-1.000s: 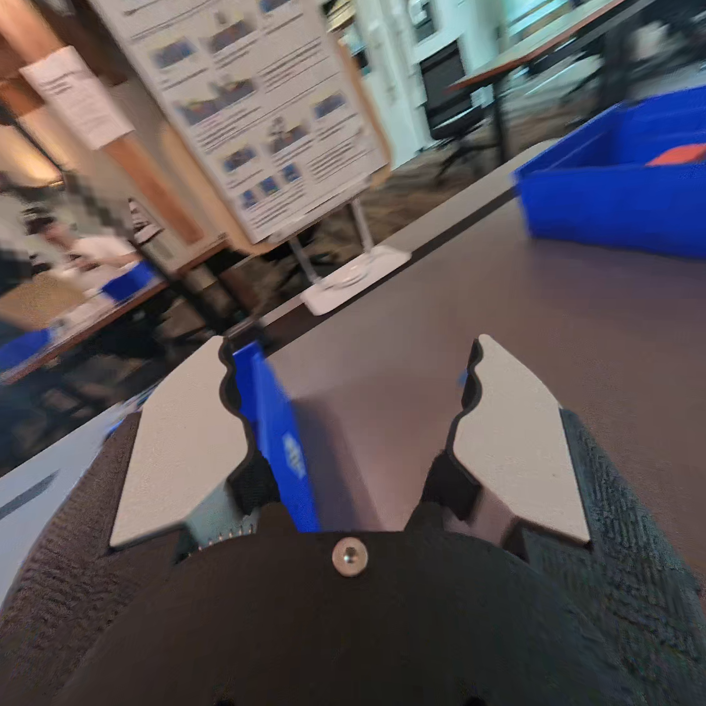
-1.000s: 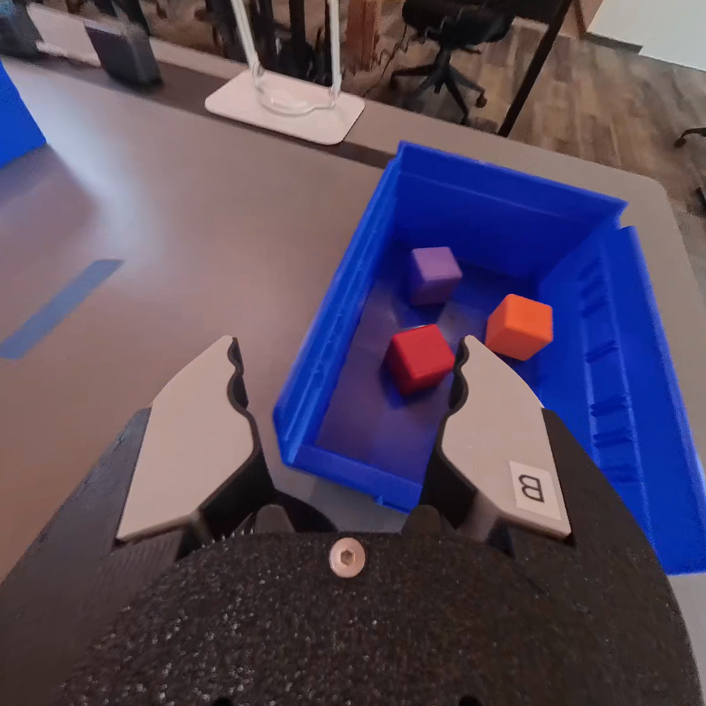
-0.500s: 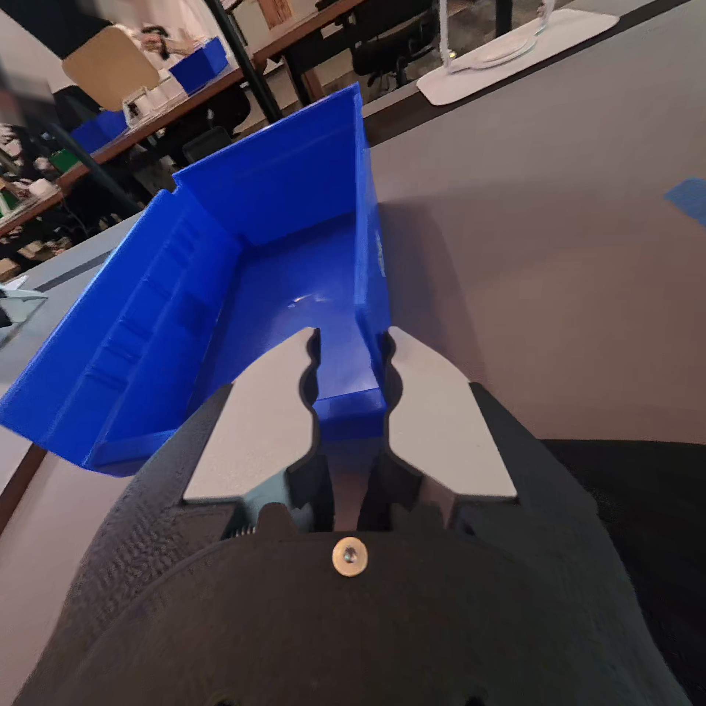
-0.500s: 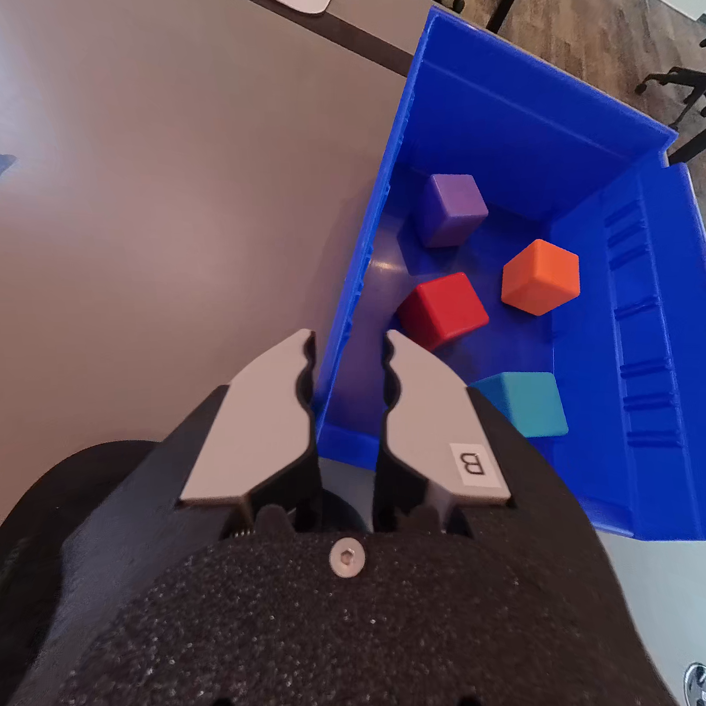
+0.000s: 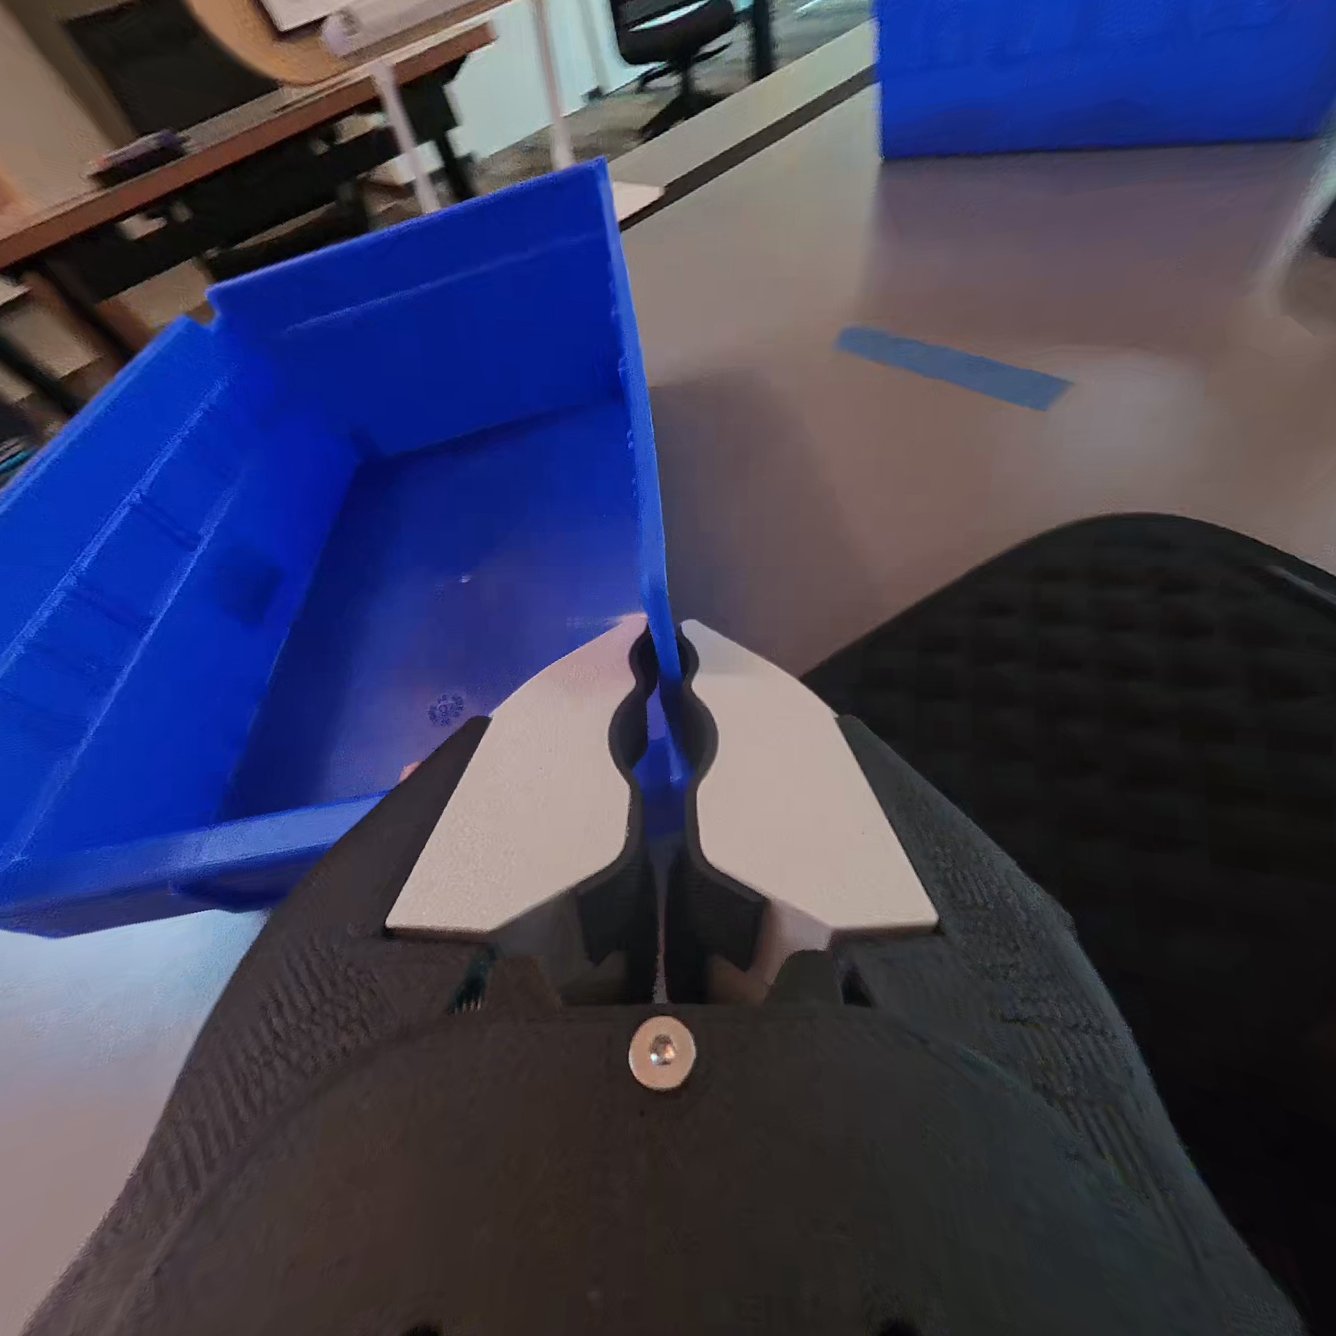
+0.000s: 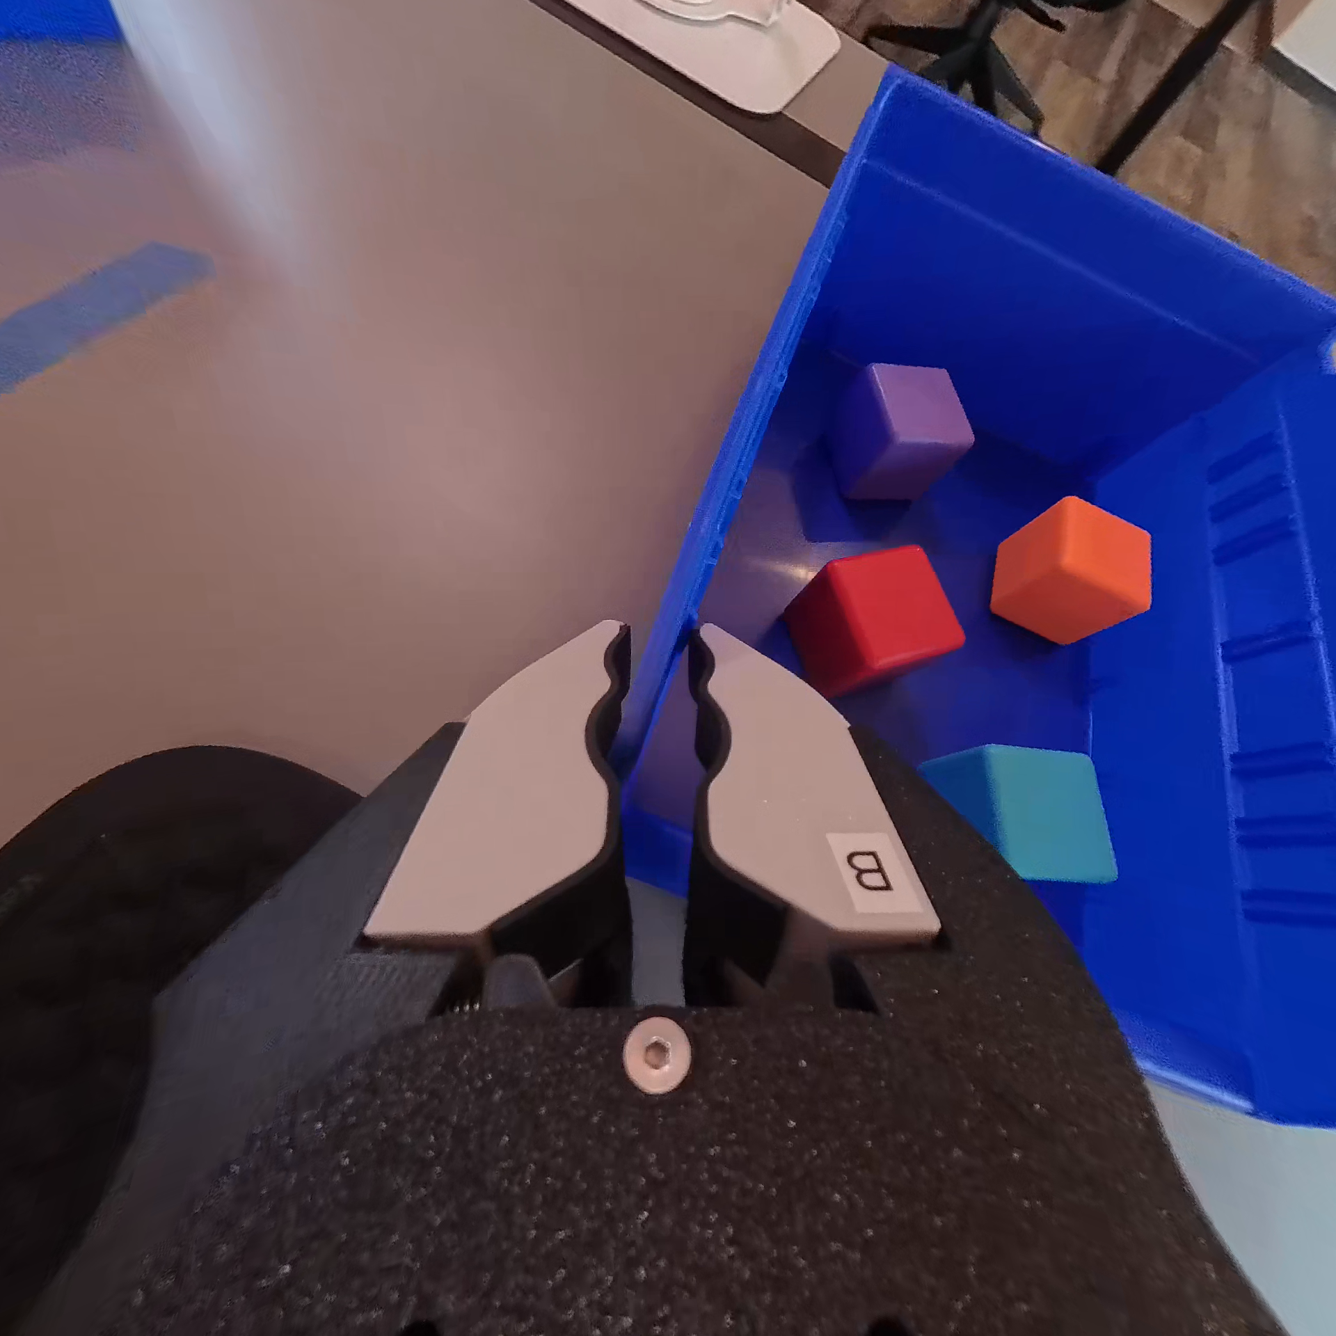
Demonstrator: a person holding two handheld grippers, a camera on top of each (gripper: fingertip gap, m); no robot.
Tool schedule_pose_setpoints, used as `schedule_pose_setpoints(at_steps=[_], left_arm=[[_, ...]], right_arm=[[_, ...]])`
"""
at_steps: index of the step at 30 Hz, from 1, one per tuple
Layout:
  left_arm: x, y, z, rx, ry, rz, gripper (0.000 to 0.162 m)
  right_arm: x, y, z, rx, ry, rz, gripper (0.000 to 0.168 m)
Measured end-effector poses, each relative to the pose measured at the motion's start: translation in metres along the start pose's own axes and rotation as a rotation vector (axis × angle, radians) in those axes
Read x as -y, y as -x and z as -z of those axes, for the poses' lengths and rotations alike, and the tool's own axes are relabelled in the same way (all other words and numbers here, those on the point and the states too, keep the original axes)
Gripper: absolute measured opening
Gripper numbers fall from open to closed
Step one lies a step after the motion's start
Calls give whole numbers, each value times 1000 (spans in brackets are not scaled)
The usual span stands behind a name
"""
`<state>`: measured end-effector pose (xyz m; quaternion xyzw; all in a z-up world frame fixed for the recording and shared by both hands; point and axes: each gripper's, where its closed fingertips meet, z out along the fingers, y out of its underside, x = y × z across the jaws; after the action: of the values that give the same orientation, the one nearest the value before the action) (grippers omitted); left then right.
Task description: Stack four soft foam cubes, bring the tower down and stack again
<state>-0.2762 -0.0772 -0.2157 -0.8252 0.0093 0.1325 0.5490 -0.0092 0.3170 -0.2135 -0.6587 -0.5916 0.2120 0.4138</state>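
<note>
2 blue bins, 4 foam cubes, 2 grippers, 1 blue tape strip [image 5: 954, 367] on grey table [image 5: 904, 238]. Left wrist view, L to R: empty left bin [image 5: 303, 506], no cubes in it, ribbed wall far left, tall back wall, thin R side wall running toward cam. Left gripper [image 5: 669, 643] is pinched down on that R wall near the front corner, fingers nearly together, wall sandwiched between them. R of the wall: bare tabletop, tape strip mid-right, second bin seen blurry at top right, black body of other gripper low right. Right wrist view, L to R: bare table w/ tape strip at left, then right bin [image 6: 1012, 238]. Right gripper [image 6: 659, 636] straddles its L wall near the front corner; narrow gap, left finger against the wall, right finger [image 6: 781, 781] inside bin w/ a sliver of space, so full clamp can't be confirmed. Inside the right bin, all loose, none stacked: purple cube [image 6: 904, 430] toward back-left, red cube [image 6: 875, 614] just R of the fingertips, teal cube [image 6: 1041, 817] front, orange cube [image 6: 1073, 571] R-centre, tilted on an edge. Cubes apart from each other; open floor along R ribbed wall.
</note>
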Motion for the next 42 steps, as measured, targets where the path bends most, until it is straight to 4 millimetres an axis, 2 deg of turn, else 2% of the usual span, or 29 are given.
schedule_pose_setpoints(at_steps=[10, 16, 24, 31, 42], left_arm=[[0, -23, 12, -505, -89, -90, 2], [10, -35, -3, -704, -116, -96, 3], [27, -66, -27, -930, -121, -138, 3], [46, -105, -52, -987, -122, -180, 3], [48, -111, -56, -944, -68, -164, 3]], right_arm=[[11, -13, -19, 242, -140, 101, 10], [28, -19, -43, 400, -270, 128, 6], [54, -12, -79, 575, -309, 215, 6], [78, 6, -105, 741, -324, 268, 7], [118, 44, -146, 939, -338, 345, 7]])
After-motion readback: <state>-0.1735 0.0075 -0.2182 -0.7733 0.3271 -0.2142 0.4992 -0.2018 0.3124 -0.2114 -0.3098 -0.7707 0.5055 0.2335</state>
